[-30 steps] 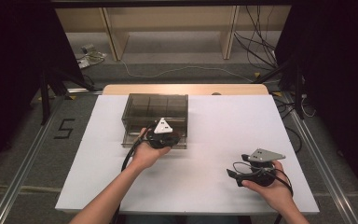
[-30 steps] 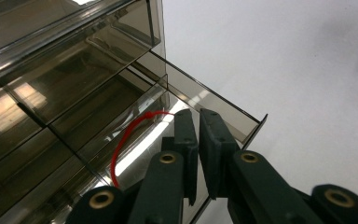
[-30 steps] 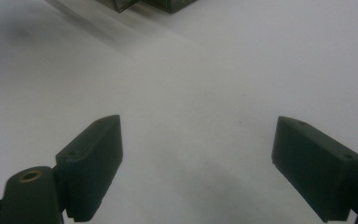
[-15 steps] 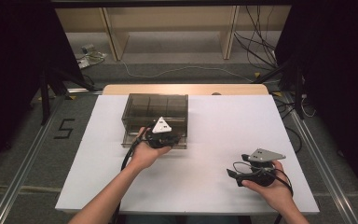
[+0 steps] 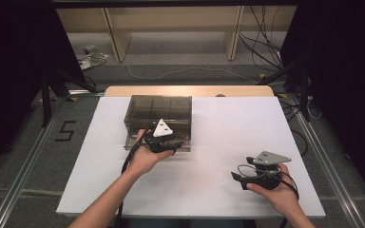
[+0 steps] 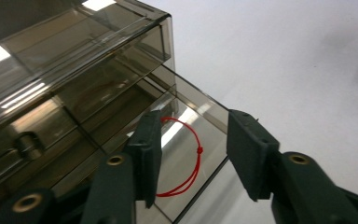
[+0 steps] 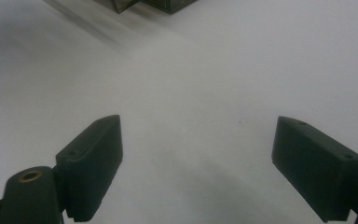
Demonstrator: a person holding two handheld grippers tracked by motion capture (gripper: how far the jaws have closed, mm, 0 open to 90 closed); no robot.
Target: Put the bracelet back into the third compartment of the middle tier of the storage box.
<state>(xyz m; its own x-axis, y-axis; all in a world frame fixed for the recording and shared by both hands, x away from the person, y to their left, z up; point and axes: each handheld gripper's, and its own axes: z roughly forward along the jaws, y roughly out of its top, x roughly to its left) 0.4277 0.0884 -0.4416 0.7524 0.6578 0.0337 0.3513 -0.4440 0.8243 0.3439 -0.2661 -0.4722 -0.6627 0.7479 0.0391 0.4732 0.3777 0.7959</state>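
Note:
A smoky see-through drawer box (image 5: 159, 111) stands on the white table (image 5: 228, 123), left of centre. My left gripper (image 5: 168, 143) is at its front. In the left gripper view a low drawer (image 6: 193, 100) is pulled out, and a thin red string loop (image 6: 192, 161) lies on its floor. The left gripper (image 6: 196, 158) has just been opening its jaws; they now stand apart, astride the drawer's front corner, with the pads pressing on nothing. My right gripper (image 5: 238, 178) rests near the table's front right, and its jaws (image 7: 196, 168) are wide open over bare white tabletop.
The box (image 7: 154, 4) lies far ahead of the right gripper. A wooden strip (image 5: 190, 90) borders the table's far edge. Beyond it are shelf legs and loose cables (image 5: 266, 52) on the floor. Metal rails (image 5: 24, 171) run along both sides of the table.

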